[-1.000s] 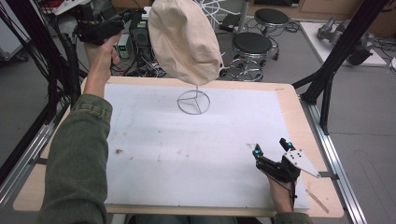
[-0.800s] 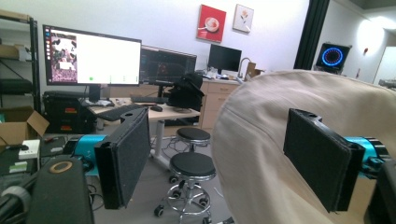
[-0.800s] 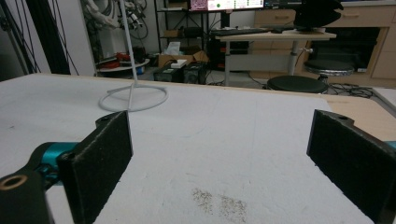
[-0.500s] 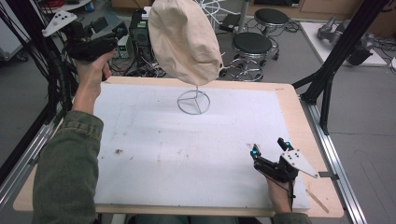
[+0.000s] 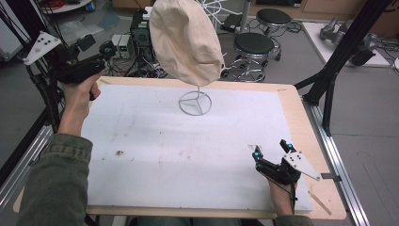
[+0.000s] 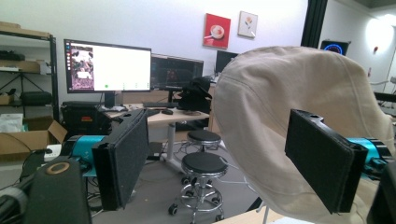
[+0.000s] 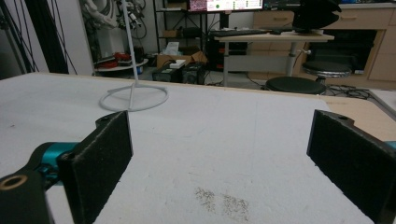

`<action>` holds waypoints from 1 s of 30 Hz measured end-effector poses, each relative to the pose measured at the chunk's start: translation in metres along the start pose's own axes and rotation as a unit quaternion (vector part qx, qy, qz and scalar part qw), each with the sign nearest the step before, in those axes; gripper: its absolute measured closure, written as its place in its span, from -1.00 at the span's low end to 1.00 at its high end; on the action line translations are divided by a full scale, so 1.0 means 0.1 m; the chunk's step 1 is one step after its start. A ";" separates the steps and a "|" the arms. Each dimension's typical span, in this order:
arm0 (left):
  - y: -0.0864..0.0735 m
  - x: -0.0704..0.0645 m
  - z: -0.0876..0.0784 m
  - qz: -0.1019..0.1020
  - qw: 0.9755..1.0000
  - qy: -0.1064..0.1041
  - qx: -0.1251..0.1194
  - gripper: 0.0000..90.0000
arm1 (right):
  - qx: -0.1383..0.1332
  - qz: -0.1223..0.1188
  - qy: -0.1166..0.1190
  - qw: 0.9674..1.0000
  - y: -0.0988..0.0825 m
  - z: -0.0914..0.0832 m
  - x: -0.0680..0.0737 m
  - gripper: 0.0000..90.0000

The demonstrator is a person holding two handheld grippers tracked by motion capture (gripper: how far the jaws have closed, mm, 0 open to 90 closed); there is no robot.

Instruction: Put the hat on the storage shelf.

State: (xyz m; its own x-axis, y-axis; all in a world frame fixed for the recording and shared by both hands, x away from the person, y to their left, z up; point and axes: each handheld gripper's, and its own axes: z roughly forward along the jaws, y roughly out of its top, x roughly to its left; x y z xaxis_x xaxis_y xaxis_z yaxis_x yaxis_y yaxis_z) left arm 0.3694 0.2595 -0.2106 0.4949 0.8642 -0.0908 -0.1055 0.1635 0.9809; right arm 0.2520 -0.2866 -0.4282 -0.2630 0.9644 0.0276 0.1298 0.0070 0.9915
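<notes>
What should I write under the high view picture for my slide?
Left hand-held gripper raised beside the hat on its stand; right one rests open.

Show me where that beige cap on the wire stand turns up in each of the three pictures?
High view: the beige cap sits top centre, above the table's far edge.
Left gripper view: it is at right of centre, behind that gripper's open jaws.
Right gripper view: the cap is out of frame.
Shared landmark: the wire stand, whose ring base lies upper left in the right gripper view.

Two black stools stand behind the table, near monitors.
</notes>
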 end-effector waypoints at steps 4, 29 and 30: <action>-0.05 -0.02 -0.08 0.012 1.000 0.000 -0.001 -0.53 | 0.004 -0.004 0.001 1.000 0.00 0.01 0.01 -0.87; -0.81 0.08 -0.95 -0.003 0.999 0.048 0.004 -0.58 | 0.009 -0.007 -0.006 1.000 -0.02 -0.01 0.01 -0.87; -0.84 0.08 -0.99 -0.001 0.999 0.053 0.006 -0.58 | 0.009 -0.006 -0.007 1.000 -0.02 -0.01 0.01 -0.87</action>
State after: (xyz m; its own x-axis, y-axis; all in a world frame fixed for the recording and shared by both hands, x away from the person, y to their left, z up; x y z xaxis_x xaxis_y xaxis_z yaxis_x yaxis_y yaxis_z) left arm 0.2967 0.2997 -0.3104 0.4017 0.9091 -0.1098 -0.0939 0.1601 0.9826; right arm 0.2504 -0.2860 -0.4297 -0.2512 0.9678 0.0130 0.1441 0.0241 0.9893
